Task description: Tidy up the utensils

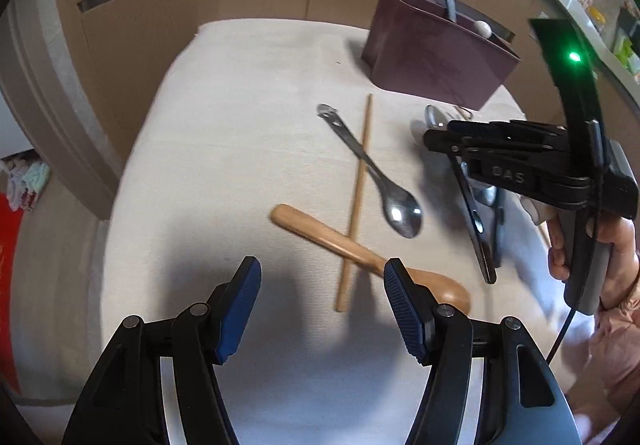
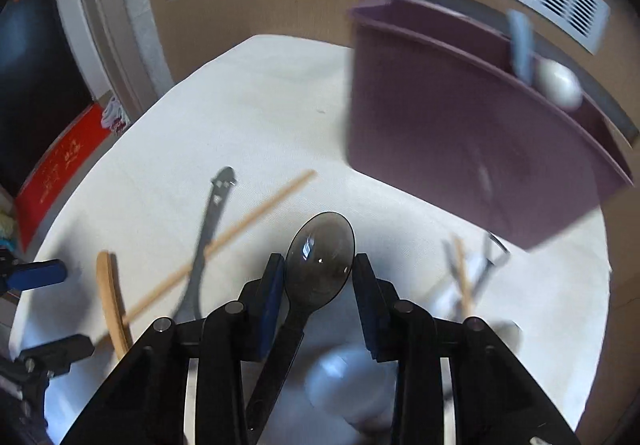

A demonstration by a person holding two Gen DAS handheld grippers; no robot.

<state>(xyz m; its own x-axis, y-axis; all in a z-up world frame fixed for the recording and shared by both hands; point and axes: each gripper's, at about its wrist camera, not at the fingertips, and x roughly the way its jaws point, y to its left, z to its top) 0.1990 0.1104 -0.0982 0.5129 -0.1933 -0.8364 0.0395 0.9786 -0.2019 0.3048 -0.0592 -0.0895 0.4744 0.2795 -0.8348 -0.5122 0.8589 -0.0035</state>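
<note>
Blue-padded fingers (image 1: pixel 240 309) of the left gripper (image 1: pixel 322 311) are seen spread apart with nothing between them, hovering just above the white-clothed surface (image 1: pixel 224 149). Its right finger overlaps the bowl end of a wooden spoon (image 1: pixel 360 249) in the view; contact cannot be confirmed. A wooden chopstick (image 1: pixel 356 205) is laid across that spoon's handle, and a steel spoon (image 1: pixel 376 177) is crossed with the chopstick further back.

Right gripper (image 2: pixel 318 285): fingers (image 2: pixel 272 297) are closed in on a dark spoon (image 2: pixel 316 265), bowl pointing forward, handle running back beneath the mechanism. Pads sit against the bowl's edges. From the left wrist view the same spoon is seen hanging handle-down from the gripper, held in a person's hand (image 1: pixel 592 245).

Purple holder (image 2: pixel 472 133) is stood at the far right of the surface; a blue handle (image 2: pixel 520 41) and a white rounded utensil end (image 2: pixel 560 85) are seen sticking out of it. More utensils lie blurred on the surface near its base.
</note>
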